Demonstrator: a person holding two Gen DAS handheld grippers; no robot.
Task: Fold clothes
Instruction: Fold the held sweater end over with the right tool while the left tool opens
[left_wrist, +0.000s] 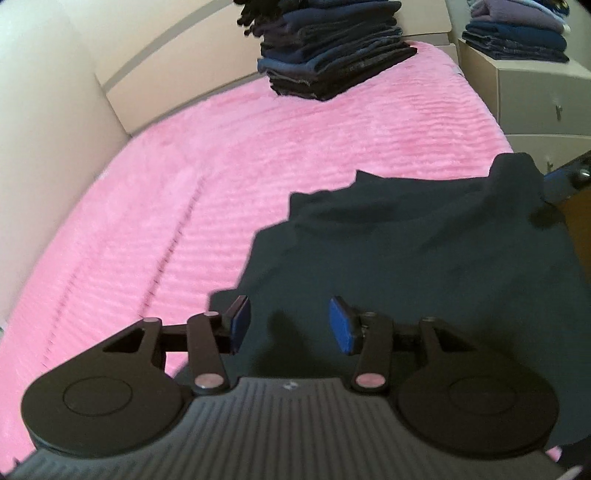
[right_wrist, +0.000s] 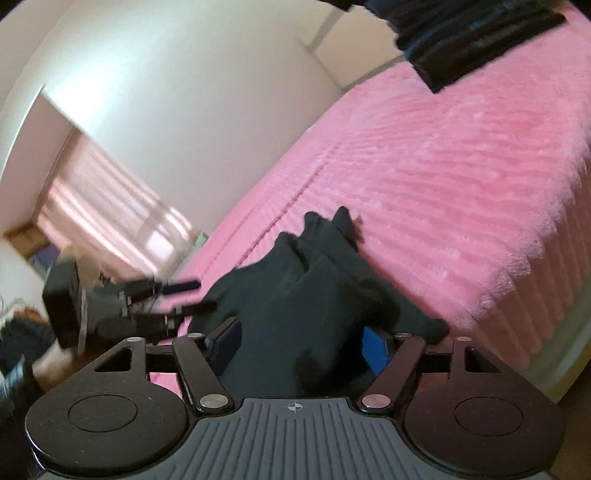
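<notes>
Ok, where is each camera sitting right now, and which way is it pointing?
Left wrist: on the left tool, jaws open, looking along the pink bed over the dark garment toward the folded stack.
Right wrist: on the right tool, rolled sideways, garment bunched between its pads; the left tool shows.
Shared: bed, garment, stack.

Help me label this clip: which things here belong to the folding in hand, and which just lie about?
In the job:
dark garment
left tool
right tool
pink bedspread

Lying about:
folded stack
second pile on the cabinet
</notes>
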